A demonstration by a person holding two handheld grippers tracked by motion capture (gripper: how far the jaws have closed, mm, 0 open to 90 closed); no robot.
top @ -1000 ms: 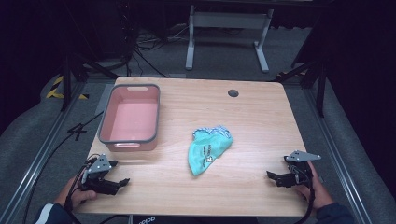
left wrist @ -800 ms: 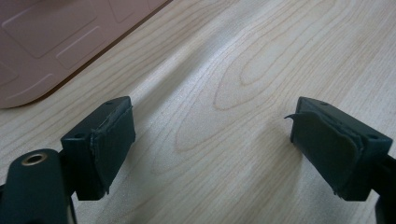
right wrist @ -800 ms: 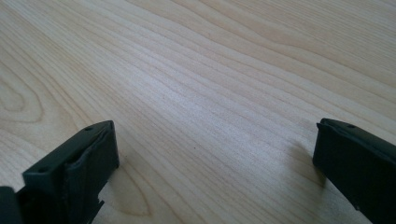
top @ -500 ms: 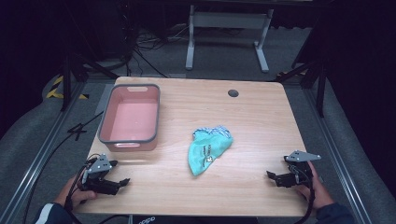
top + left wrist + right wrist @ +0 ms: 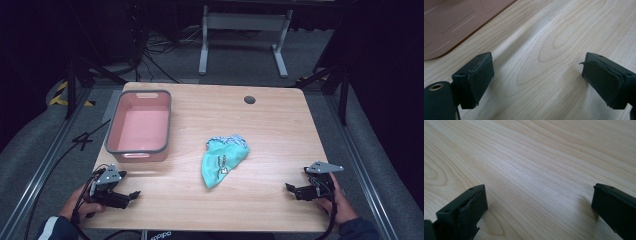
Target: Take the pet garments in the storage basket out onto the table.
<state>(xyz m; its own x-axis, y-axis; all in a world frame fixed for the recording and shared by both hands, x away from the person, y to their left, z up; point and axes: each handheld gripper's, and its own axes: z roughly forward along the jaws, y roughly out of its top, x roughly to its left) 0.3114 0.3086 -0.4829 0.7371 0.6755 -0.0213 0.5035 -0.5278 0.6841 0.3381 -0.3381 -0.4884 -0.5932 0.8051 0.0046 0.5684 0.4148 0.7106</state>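
A crumpled teal cloth [image 5: 223, 159] with a small white print lies in the middle of the wooden table [image 5: 270, 135]. A pink bin [image 5: 136, 149] with a grey rim stands at the left, with nothing inside. My left gripper [image 5: 132, 195] rests at the front left corner, pointing right. Its jaws are open over bare wood [image 5: 536, 72] and have just been opening a little wider, with nothing between them. A corner of the bin [image 5: 446, 22] lies beyond them. At the front right, my right gripper [image 5: 290, 189] points left, open over bare wood [image 5: 539, 202].
A dark round cable hole [image 5: 249, 100] sits near the table's far edge. Behind the table stands a grey metal frame [image 5: 245, 30], and cables [image 5: 80, 140] trail across the floor at the left. Metal rails run along both sides.
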